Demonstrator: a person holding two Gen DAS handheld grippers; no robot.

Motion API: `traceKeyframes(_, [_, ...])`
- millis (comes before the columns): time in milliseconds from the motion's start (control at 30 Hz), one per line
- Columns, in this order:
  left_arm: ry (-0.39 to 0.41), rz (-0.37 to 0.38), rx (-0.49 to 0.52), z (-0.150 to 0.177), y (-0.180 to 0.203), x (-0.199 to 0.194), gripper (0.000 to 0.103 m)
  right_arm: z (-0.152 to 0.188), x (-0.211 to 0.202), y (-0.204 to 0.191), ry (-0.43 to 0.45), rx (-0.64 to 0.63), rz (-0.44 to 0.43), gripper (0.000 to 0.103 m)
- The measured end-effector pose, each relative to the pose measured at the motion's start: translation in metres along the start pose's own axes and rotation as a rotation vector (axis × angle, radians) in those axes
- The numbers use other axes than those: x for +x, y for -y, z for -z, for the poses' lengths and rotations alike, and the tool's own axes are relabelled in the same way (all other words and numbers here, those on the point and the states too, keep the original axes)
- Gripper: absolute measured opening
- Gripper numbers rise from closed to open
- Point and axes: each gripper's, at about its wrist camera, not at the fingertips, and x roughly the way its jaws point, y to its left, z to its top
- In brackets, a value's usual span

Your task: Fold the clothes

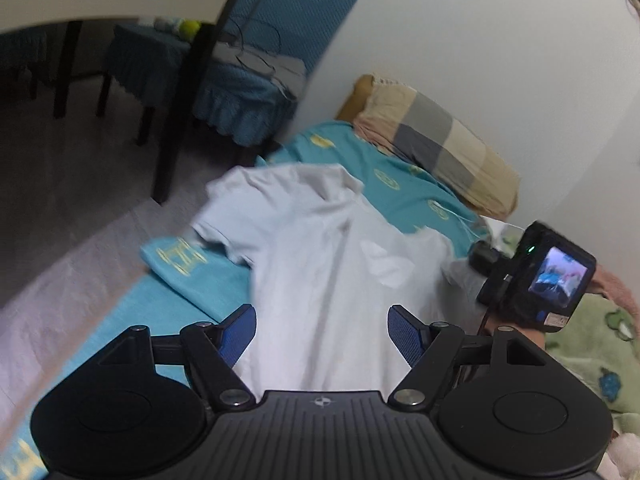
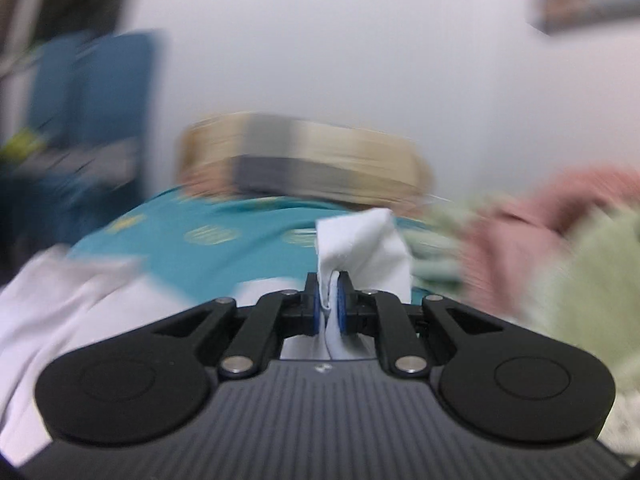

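One white shirt (image 1: pixel 320 248) lies spread across the bed (image 1: pixel 404 196), collar toward the pillow (image 1: pixel 436 148) end, one sleeve at the bed's edge. Right gripper (image 2: pixel 330 300) fingers pinch a shirt fold; left gripper (image 1: pixel 322 328) fingers spread wide, holding nothing, above the shirt's near part. Judged: fold in progress; next needs L grip on cloth, carry-over kept even.

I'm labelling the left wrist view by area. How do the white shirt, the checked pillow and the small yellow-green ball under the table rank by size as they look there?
Largest to smallest, as they look:
1. white shirt
2. checked pillow
3. yellow-green ball
The shirt lies nearest the camera and the ball farthest, so true sizes may differ less than they look.
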Motion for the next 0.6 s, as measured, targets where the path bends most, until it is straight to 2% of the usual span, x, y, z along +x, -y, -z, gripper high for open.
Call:
traceKeyframes(67, [0.010, -0.015, -0.014, -0.008, -0.011, -0.002, 0.075, 0.011, -0.002, -0.027, -0.048, -0.064, -0.084, 0.013])
traceKeyframes(133, [0.020, -0.030, -0.029, -0.015, -0.022, -0.003, 0.075, 0.023, 0.004, -0.043, -0.137, -0.074, -0.179, 0.018])
traceKeyframes(200, [0.030, -0.045, -0.043, -0.023, -0.032, -0.005, 0.074, 0.032, 0.006, -0.049, -0.207, -0.060, -0.255, 0.053])
traceKeyframes(267, [0.020, -0.045, -0.039, -0.022, -0.032, -0.001, 0.074, 0.031, -0.018, -0.048, -0.193, -0.043, -0.290, 0.070])
traceKeyframes(300, [0.015, -0.042, -0.031, -0.020, -0.029, 0.001, 0.074, 0.028, -0.030, -0.041, -0.192, -0.017, -0.309, 0.075])
traceKeyframes(433, [-0.001, -0.022, 0.007, -0.010, -0.016, 0.006, 0.074, 0.014, -0.082, -0.011, -0.192, 0.087, -0.380, 0.076])
traceKeyframes(600, [-0.022, 0.019, 0.048, 0.003, -0.004, 0.006, 0.074, 0.010, -0.163, 0.044, -0.213, 0.193, -0.416, 0.076])
